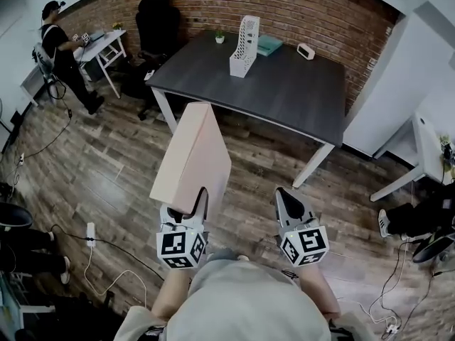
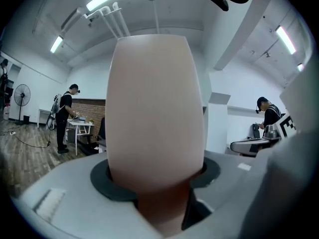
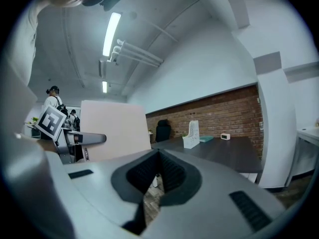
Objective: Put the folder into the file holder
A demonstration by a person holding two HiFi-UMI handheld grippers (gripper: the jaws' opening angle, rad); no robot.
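Observation:
A pale pink folder [image 1: 193,155] stands on end in my left gripper [image 1: 186,206], which is shut on its lower edge. In the left gripper view the folder [image 2: 155,108] fills the middle, pinched between the jaws of the left gripper [image 2: 158,193]. My right gripper [image 1: 286,199] is shut and empty, just to the right of the folder. From the right gripper [image 3: 158,159], the folder [image 3: 113,129] shows at the left. The white slotted file holder [image 1: 244,46] stands upright on the dark table [image 1: 298,94], well ahead of both grippers, and the file holder [image 3: 191,135] also shows small in the right gripper view.
A teal book [image 1: 269,45], a small white clock [image 1: 306,51] and a potted plant [image 1: 220,38] sit near the holder. A black chair [image 1: 158,21] is behind the table's left end. A person [image 1: 62,48] stands at a white desk [image 1: 105,45] at the far left. Cables lie on the wood floor.

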